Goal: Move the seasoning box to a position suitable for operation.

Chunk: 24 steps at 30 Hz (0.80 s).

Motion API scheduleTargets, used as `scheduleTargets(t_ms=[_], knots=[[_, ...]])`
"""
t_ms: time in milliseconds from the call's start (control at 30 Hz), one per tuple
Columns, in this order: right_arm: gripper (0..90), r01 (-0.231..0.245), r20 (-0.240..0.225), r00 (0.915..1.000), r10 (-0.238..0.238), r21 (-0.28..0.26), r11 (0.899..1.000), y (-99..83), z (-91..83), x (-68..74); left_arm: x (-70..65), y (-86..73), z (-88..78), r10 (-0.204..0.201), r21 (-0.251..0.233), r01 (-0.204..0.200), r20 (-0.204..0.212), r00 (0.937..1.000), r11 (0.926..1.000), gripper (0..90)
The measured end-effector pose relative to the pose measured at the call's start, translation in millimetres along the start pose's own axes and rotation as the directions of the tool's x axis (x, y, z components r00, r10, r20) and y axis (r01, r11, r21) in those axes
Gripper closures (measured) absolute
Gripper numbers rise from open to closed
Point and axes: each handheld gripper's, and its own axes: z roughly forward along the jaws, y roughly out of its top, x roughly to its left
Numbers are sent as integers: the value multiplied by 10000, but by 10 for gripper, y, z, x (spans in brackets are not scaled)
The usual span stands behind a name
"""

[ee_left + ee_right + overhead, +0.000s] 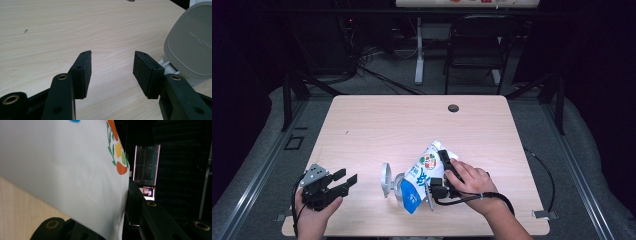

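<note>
Pouch (422, 172), white and blue with a ring of fruit printed on it, stands tilted near the front edge of the table (377, 125), leaning over a small grey container (398, 189) whose flip lid (385, 179) hangs open on the side away from the pouch; the right gripper (443, 172) holds the pouch across its upper half, one jaw on each face, and in the right gripper view the white film (70, 175) runs down between those jaws; the left gripper (341, 181) rests on the table well to the left of the container with its jaws spread and nothing between them, the grey lid (191, 45) showing just beyond its right pad. I judge the pouch light and soft, a thin slick film that buckles under pressure and can slide through the pads, so the firm hold is near the top seam or a side edge, not the belly. The container looks like stiff plastic, light enough to tip; the free gripper could steady its base. What is inside the container, and how full the pouch is, I cannot tell.
</note>
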Motion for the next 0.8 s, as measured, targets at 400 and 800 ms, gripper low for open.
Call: scheduleTargets(t_ms=[400,800], knots=[[764,-1150,-466,9923,1146,-68,9933,-43,10,82,-5,1,-1,-5,15,5,-4,10000,10000,499],[765,-2612,-1062,9596,2606,86,9653,-94,14,130,-8,2,-1,16,13,-16,-16,10000,10000,499]])
